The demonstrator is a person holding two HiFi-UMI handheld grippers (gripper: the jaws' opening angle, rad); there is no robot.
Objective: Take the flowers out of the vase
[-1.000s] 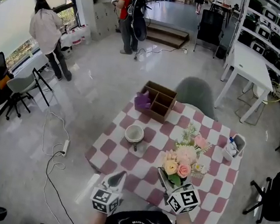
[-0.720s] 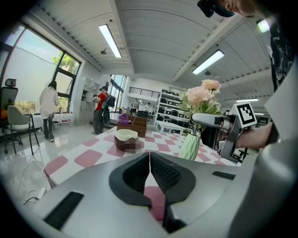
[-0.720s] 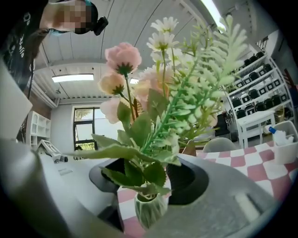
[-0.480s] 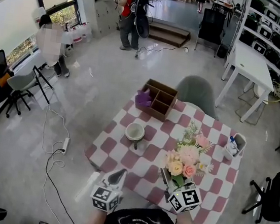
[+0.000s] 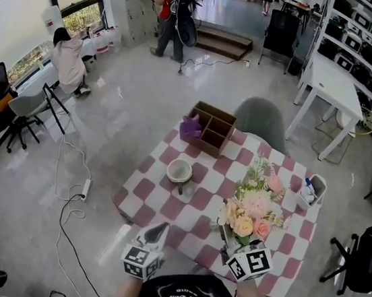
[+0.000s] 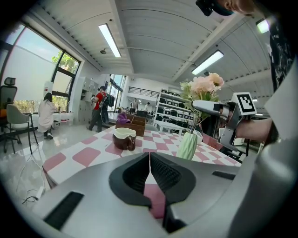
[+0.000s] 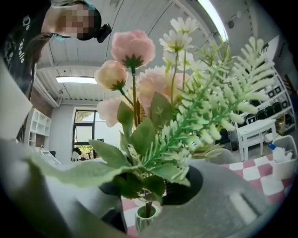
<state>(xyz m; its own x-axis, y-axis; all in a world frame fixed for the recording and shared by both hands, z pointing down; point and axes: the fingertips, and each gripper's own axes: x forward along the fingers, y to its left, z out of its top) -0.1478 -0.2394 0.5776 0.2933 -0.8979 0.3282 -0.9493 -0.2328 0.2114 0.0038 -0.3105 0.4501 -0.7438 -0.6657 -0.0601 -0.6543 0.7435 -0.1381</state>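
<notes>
My right claw [image 7: 148,188] just been closing, now clamped on flowers [image 7: 153,107] just above vase [image 7: 145,219]; stem ends still in vase. Removal begun, unfinished. My left claw [image 6: 149,158] pinched together, empty, left of vase.

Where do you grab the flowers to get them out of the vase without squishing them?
Grip the bunched stems between the vase and the blooms, coming in level from the side. The flowers stand upright, the stems are thin and close together there, and the blooms above are wide and soft. Then lift straight up.
</notes>
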